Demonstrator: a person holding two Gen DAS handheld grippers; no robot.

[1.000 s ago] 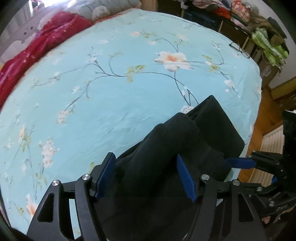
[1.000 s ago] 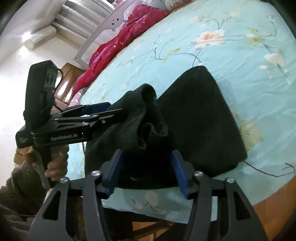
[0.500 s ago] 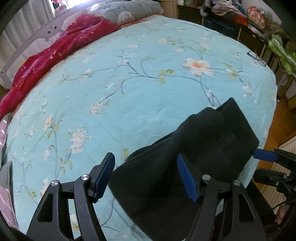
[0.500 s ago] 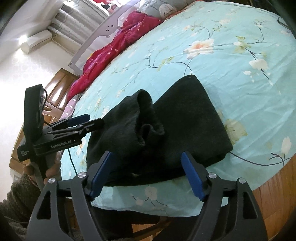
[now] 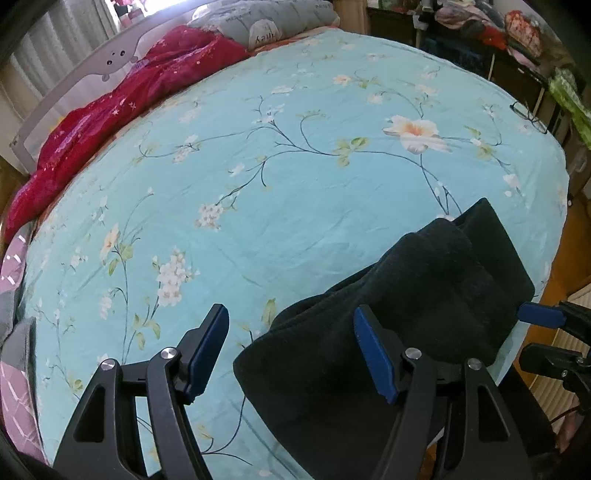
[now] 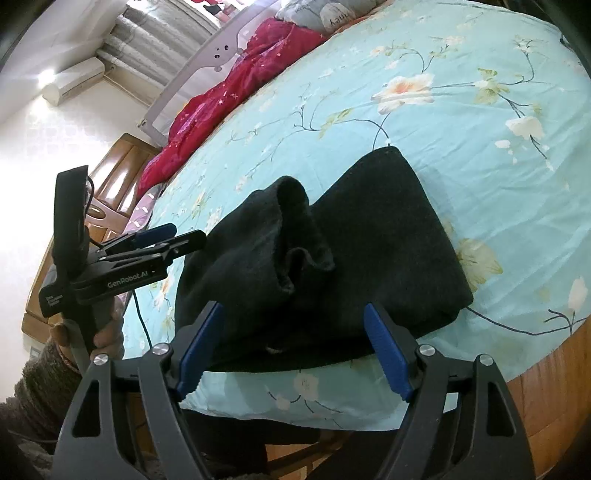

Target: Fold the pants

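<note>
The black pants [image 6: 388,236] lie in a thick folded bundle on the near edge of the bed, with a rumpled open end [image 6: 295,221] standing up on top. My right gripper [image 6: 293,310] hovers just in front of that bundle, open, its blue pads clear of the cloth. In the left wrist view the pants [image 5: 406,295] fill the lower right. My left gripper [image 5: 291,321] is open above their left edge, one pad over the sheet and nothing pinched. From the right wrist view the left gripper [image 6: 181,234] appears at the bundle's left side, held by a hand [image 6: 107,336].
The bed carries a light blue floral sheet [image 5: 295,184]. A red blanket [image 5: 110,110] and grey pillow [image 5: 266,22] lie at the far side by a white rail. Glasses [image 5: 528,114] rest near the right edge. Clothes are piled on shelves [image 5: 517,29]; wooden floor [image 6: 554,369] lies beyond.
My right gripper's jaws spread wide and let go of the rumpled fabric. My left gripper drew back and to the left, so the pants now sit mostly to its right.
</note>
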